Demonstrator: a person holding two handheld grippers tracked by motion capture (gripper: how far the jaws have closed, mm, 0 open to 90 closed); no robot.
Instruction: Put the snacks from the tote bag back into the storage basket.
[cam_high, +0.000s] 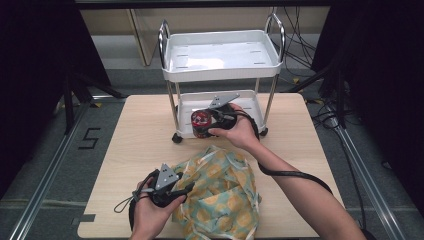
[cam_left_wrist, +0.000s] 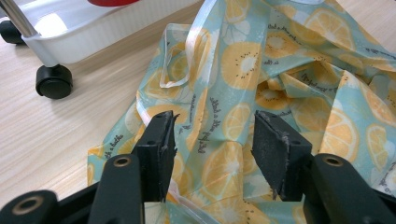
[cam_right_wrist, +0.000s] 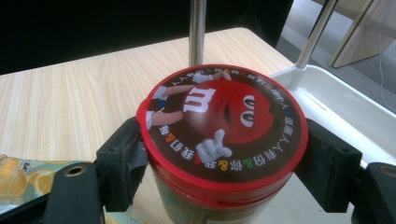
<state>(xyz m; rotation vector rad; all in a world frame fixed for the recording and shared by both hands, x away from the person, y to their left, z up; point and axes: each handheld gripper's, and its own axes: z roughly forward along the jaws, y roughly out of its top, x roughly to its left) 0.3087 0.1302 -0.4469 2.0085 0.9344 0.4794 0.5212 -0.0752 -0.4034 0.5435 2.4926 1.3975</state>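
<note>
1. Right tongs (cam_high: 204, 121): closed on a round jar (cam_right_wrist: 224, 140). In the right gripper view each black jaw presses against the jar's side just under the lid rim, one on either flank.
2. Jar position: held at the front edge of the lower tray (cam_high: 250, 102) of a small white cart (cam_high: 220, 55), which stands on the far half of the table (cam_high: 145, 130). Whether its base rests on the tray cannot be told.
3. Left tongs (cam_left_wrist: 212, 135): jaws stand wide apart, gripping nothing. They hover directly over a bag (cam_left_wrist: 280, 84), which lies between and beneath them; the pads are not pressing it.
4. Bag position: crumpled on the near half of the table, between the person's two forearms, just in front of the cart's castor (cam_left_wrist: 53, 81).
5. Jar, material and shape: cylindrical, with a flat red plastic lid (cam_right_wrist: 222, 123) bearing a glossy printed cartoon face on a brown field and a ring of coloured characters.
6. Bag, material and shape: thin, shiny, creased sheet, pale teal with orange citrus slices and small script, and a translucent loop handle (cam_left_wrist: 187, 60).
7. Cart: smooth white moulded trays, chrome tubular posts, black wheels.
8. Table: pale wood-grain top with rounded corners.
</note>
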